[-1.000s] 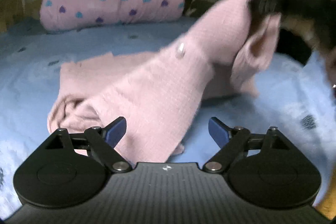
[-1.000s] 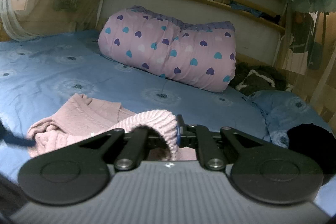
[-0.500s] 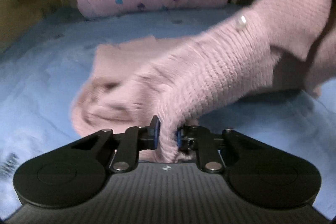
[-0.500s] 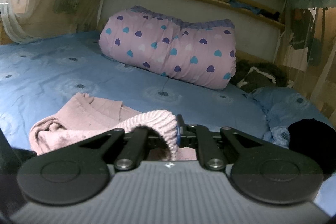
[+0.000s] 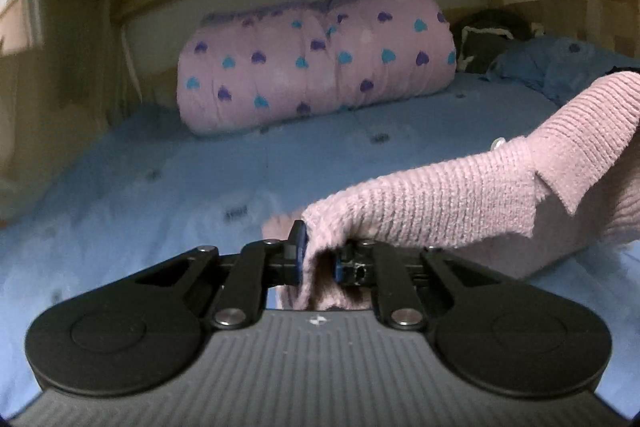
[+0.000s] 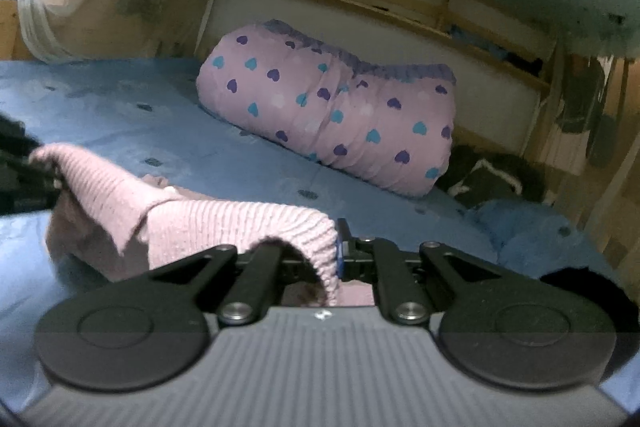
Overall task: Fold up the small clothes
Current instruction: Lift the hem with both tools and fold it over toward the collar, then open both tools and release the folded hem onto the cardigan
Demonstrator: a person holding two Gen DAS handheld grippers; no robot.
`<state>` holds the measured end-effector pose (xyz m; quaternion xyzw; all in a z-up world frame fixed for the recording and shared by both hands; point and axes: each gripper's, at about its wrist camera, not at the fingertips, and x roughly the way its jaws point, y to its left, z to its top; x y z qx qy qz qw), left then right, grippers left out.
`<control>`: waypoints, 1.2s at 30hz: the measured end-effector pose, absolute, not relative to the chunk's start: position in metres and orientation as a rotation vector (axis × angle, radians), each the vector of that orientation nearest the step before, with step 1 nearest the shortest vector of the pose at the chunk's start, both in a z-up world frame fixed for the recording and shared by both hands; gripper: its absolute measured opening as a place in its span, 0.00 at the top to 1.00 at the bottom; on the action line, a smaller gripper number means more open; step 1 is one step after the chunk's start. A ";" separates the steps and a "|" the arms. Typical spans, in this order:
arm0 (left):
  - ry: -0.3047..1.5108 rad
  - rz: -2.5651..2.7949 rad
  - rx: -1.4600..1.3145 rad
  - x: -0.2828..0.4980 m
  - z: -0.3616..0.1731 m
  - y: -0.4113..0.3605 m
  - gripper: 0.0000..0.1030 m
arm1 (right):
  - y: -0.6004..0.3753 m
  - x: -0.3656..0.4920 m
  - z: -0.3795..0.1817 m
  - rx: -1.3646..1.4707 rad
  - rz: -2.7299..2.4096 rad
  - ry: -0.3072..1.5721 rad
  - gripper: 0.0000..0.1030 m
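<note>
Dim, warm indoor light; soft blur throughout, fisheye bending at edges.

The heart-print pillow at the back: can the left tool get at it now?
Probably not yet: the left tool is shut on the pink sweater. The blue sheet before the pillow looks bare.

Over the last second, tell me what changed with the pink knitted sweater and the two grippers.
The left gripper, open a second ago, closed on the edge of the pink knitted sweater and lifted it off the blue bedsheet. The right gripper stayed shut on the sweater. The heart-print pink quilt roll stayed put.
</note>
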<state>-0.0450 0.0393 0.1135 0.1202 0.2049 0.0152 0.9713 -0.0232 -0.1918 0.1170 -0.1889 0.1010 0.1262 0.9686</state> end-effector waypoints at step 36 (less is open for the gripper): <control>0.644 -0.098 0.319 0.150 0.068 0.053 0.37 | -0.213 0.182 0.035 -0.246 0.333 0.585 0.49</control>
